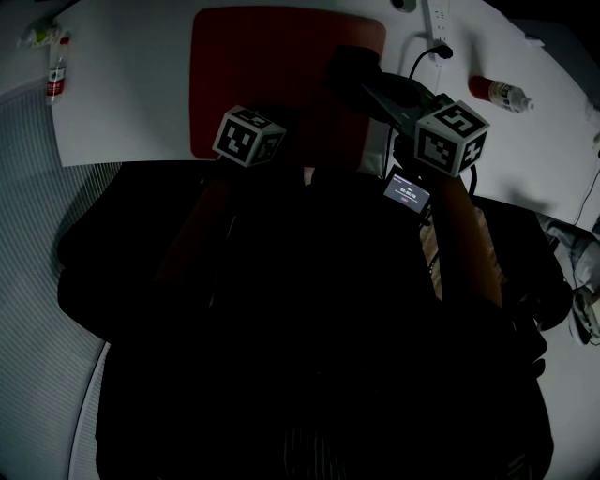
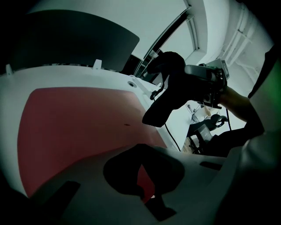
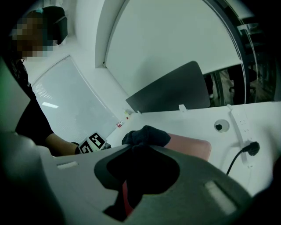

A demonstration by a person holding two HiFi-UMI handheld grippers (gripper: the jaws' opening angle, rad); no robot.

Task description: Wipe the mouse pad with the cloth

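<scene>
Red mouse pad lies flat. Above the pad's right edge, the right gripper clamps a dark cloth, likely soft, light and limp; a bunched fold suits gripping. Left gripper sits at the pad's near edge, jaws nearly together, empty.

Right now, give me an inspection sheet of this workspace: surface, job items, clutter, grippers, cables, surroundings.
Surface: white table.
Job's things: red mouse pad lies flat on the table; dark cloth is bunched over the pad's right side, contact unclear.
Clutter: small bottle at far left; second bottle at far right.
Grippers: left gripper jaws together, empty, low over the pad; right gripper shut on the cloth.
Cables: black cable plugged into white power strip.
Surroundings: dark divider panel behind the table.
</scene>
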